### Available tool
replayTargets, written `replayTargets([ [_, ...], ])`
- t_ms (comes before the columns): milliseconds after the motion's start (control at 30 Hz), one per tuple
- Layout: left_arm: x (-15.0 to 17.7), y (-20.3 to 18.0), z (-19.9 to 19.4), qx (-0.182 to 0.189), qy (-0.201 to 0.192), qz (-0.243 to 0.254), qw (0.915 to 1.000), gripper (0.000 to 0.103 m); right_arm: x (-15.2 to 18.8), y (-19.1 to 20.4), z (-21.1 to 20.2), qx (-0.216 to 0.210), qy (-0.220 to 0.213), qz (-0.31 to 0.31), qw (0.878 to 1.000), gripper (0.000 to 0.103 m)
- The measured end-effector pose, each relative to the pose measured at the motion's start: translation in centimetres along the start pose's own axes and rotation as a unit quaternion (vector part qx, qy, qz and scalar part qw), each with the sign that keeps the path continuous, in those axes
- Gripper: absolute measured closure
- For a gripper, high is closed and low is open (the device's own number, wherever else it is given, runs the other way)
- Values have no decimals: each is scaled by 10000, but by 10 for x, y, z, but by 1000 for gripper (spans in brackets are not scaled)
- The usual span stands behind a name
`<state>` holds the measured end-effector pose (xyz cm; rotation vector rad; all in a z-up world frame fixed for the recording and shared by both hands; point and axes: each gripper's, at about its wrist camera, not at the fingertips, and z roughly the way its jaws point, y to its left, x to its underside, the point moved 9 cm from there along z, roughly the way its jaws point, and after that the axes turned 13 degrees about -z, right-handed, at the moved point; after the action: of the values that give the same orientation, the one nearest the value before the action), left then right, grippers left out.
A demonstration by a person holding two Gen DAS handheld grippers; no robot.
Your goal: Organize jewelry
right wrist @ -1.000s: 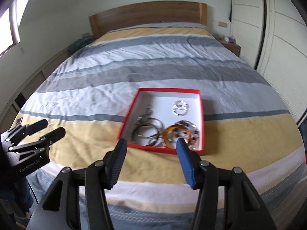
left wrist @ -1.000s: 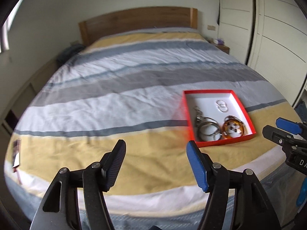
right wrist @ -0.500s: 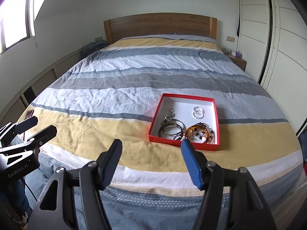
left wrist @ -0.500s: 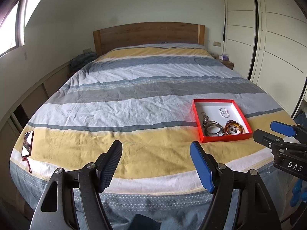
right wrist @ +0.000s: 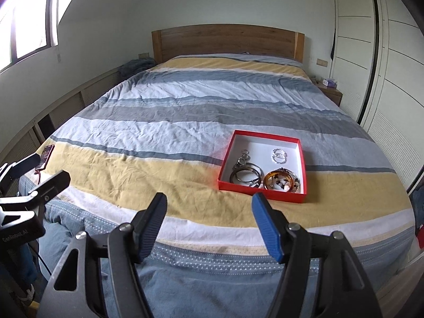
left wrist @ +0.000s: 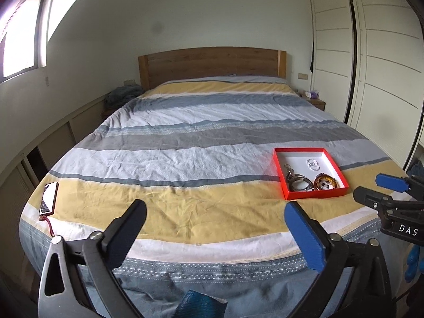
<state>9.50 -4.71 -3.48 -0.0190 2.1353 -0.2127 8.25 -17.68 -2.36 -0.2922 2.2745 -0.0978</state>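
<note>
A red box [left wrist: 315, 195] [right wrist: 261, 194] with a white inside lies on the striped bed near its foot. It holds metal bangles [left wrist: 299, 181] [right wrist: 246, 175], an amber bangle [left wrist: 326, 182] [right wrist: 278, 181], small silver rings [left wrist: 313, 163] [right wrist: 278, 156] and a keyring-like piece [right wrist: 242, 157]. My left gripper [left wrist: 214, 221] is open and empty, back from the bed's foot edge, left of the box. My right gripper [right wrist: 209, 216] is open and empty, back from the bed edge, in front of the box; it also shows at the right in the left wrist view [left wrist: 381, 188].
A phone [left wrist: 49, 197] [right wrist: 45, 156] with a red strap lies at the bed's left front corner. A wooden headboard [left wrist: 212, 65] stands at the far end, white wardrobe doors [left wrist: 384, 66] on the right, a nightstand [right wrist: 330, 90] beside it.
Both grippers have pulled back and away from the bed; the box now looks smaller and farther. Both stay open and empty.
</note>
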Motion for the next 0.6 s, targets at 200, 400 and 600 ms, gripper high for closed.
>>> replayTargets([
  [200,-2,7,-6,-13,-93,-89,9999,0,4,4,0,30,32,-26,10000,38],
  [400,-2,8,-7,30,-72,-110,9999,0,9,4,4,22,77,-37,10000,38],
  [600,2,6,-3,71,21,-105,9999,0,14,1,7,52,115,45,9999,38],
])
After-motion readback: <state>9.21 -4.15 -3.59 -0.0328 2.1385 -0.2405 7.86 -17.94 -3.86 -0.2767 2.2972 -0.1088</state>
